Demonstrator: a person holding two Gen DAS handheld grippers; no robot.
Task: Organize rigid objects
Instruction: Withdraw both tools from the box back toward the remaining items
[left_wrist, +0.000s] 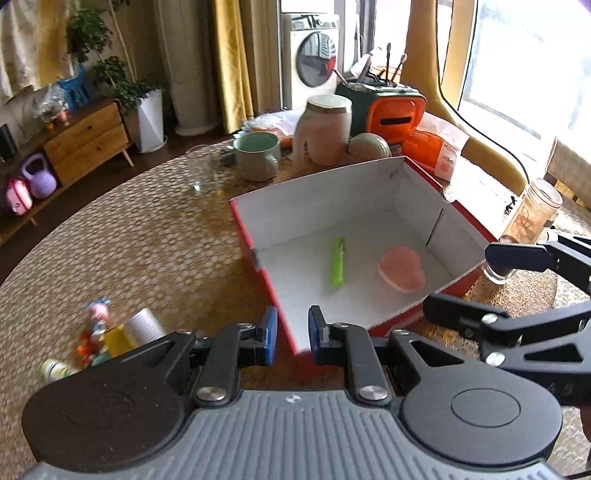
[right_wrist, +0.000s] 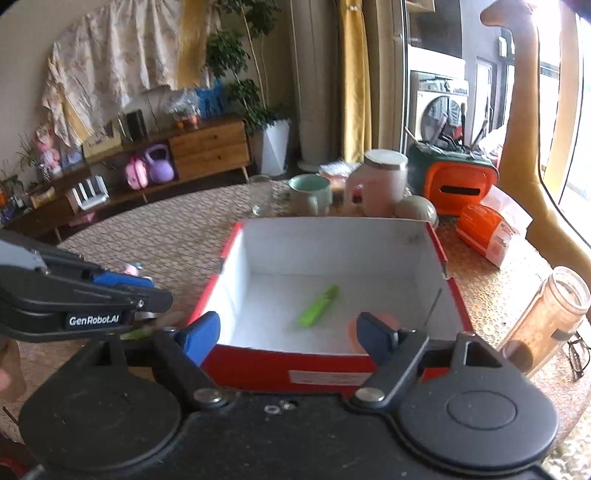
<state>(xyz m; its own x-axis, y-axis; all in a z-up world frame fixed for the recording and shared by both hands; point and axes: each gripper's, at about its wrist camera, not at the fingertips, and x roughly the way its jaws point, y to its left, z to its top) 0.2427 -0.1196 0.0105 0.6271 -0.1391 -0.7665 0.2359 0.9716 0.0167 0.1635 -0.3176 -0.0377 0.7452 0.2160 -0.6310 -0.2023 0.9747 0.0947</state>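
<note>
A red box with a white inside (left_wrist: 413, 188) (right_wrist: 436, 243) stands on the table. In it lie a green stick-shaped object (left_wrist: 337, 266) (right_wrist: 318, 305) and a pink rounded object (left_wrist: 402, 269) (right_wrist: 388, 319). My left gripper (left_wrist: 292, 334) hovers over the box's near left corner, jaws a little apart and empty. My right gripper (right_wrist: 288, 334) is open wide and empty at the box's near wall; it also shows in the left wrist view (left_wrist: 458, 284). A pile of small toys and a white roll (left_wrist: 107, 332) lies on the table left of the box.
Behind the box stand a glass (right_wrist: 260, 195), a green mug (right_wrist: 309, 192), a pale jar (right_wrist: 380, 182), a round lid (right_wrist: 416, 209), an orange container (right_wrist: 458, 184) and an orange packet (right_wrist: 484, 230). A clear jar (right_wrist: 546, 314) and glasses (right_wrist: 580, 354) lie to the right.
</note>
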